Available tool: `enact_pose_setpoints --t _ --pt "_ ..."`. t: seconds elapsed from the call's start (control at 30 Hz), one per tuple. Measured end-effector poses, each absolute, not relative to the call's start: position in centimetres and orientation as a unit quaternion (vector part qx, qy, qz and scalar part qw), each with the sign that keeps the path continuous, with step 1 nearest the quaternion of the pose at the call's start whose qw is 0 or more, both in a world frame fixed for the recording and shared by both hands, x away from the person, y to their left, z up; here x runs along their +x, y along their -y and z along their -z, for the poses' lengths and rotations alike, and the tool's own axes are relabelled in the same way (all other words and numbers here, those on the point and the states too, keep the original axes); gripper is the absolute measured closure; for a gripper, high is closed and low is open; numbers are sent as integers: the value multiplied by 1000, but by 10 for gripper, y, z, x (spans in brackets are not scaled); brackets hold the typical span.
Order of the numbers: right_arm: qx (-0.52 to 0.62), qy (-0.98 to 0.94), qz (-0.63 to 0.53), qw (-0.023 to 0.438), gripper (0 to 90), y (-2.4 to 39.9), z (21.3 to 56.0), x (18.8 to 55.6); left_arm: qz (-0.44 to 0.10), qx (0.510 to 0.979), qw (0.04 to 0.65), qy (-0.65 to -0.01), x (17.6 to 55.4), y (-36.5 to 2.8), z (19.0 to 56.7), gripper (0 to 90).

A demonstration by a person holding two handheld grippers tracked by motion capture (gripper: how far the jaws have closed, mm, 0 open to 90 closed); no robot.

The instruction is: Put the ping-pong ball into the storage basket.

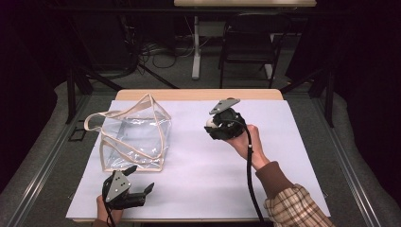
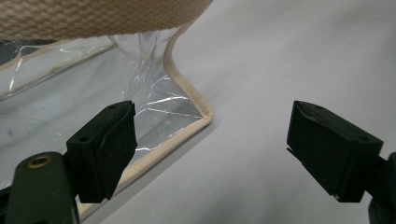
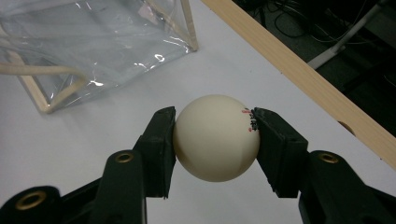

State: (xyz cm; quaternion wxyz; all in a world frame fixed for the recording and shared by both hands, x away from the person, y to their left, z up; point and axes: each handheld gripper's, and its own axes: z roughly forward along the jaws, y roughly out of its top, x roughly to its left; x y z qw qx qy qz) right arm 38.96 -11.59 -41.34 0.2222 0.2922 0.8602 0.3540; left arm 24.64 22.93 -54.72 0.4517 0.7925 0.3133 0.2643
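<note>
A cream white ball (image 3: 217, 138) with small red and black print sits clamped between both black jaws of my right gripper (image 3: 215, 140). In the high view that gripper (image 1: 213, 124) is held above the middle of the table, right of the bag, with the ball (image 1: 211, 122) at its tip. A clear plastic bag (image 1: 135, 137) with beige trim stands open at the left. My left gripper (image 1: 140, 178) rests near the front edge with its jaws wide apart and nothing between them. The bag's lower corner (image 2: 198, 112) lies just ahead of its jaws (image 2: 212, 144).
A white sheet (image 1: 203, 179) covers the wooden table (image 1: 198, 94). The bag's beige handle (image 1: 97, 121) hangs off its left side. A dark chair (image 1: 250, 42) and a table leg stand on the floor beyond the far edge.
</note>
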Motion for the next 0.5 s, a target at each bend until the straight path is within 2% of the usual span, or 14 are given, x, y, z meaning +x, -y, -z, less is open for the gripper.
enact_pose_setpoints --t 0.5 --pt "289 -860 -354 229 509 116 401 389 -264 792 452 -314 246 -230 547 161"
